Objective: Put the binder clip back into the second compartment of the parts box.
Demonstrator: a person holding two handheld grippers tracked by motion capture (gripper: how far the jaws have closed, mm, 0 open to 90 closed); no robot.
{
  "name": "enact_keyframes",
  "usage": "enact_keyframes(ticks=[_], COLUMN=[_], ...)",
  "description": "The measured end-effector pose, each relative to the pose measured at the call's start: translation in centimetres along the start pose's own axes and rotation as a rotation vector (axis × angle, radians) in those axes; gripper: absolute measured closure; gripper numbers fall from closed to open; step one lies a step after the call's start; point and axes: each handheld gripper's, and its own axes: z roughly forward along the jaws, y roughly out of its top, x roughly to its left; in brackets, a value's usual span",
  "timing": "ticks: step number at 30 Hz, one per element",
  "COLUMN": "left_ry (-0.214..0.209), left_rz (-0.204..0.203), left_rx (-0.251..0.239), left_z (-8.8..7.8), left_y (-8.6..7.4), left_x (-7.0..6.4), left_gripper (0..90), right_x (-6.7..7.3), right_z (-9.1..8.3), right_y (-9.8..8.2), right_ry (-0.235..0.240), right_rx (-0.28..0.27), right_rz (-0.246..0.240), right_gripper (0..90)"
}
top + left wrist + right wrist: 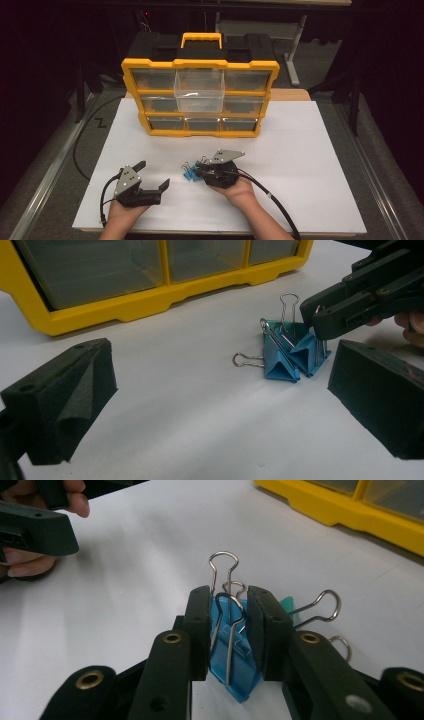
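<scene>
now the right hand-held gripper (227, 630) pinches a blue binder clip (232, 652) — left hand-held gripper (220, 405) gapes, empty.

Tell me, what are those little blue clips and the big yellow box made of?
The blue clips look like painted sheet metal, folded in crisp flat planes, with bare silvery wire handles that glint. The yellow box looks like moulded plastic with a dull, even sheen; its drawers are see-through, probably clear plastic. The jaws of the right gripper pinching one clip look like matte black plastic.
</scene>
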Motion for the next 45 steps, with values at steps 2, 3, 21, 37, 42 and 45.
enact_keyframes(ticks=[2, 3, 21, 37, 42, 45], left_ry=[0.000, 0.000, 0.000, -0.013, -0.019, -0.018], left_rz=[0.001, -0.003, -0.001, 0.021, 0.025, 0.025], left_rx=[-0.001, -0.004, 0.000, -0.003, 0.003, -0.001], left_z=[0.0, 0.0, 0.0, 0.1, 0.2, 0.2], left_y=[0.0, 0.0, 0.0, 0.1, 0.1, 0.1], left_x=[0.0, 0.0, 0.0, -0.1, -0.1, -0.1], left_gripper=[0.5, 0.5, 0.5, 1.0, 1.0, 0.5], right_x=[-0.1, -0.1, 0.1, 1.0, 1.3, 1.2], right_z=[-0.1, -0.1, -0.6, -2.8, -4.0, -4.7], right_y=[0.1, 0.1, 0.2, 0.1, 0.0, -0.3], right_ry=[-0.001, 0.005, 0.100, 0.062, 0.022, 0.004], right_rx=[-0.009, -0.011, -0.009, -0.020, -0.017, 0.000], right_rz=[-0.001, 0.002, 0.006, -0.049, -0.086, -0.083], right_gripper=[75.7, 76.3, 90.0, 90.0, 90.0, 90.0])
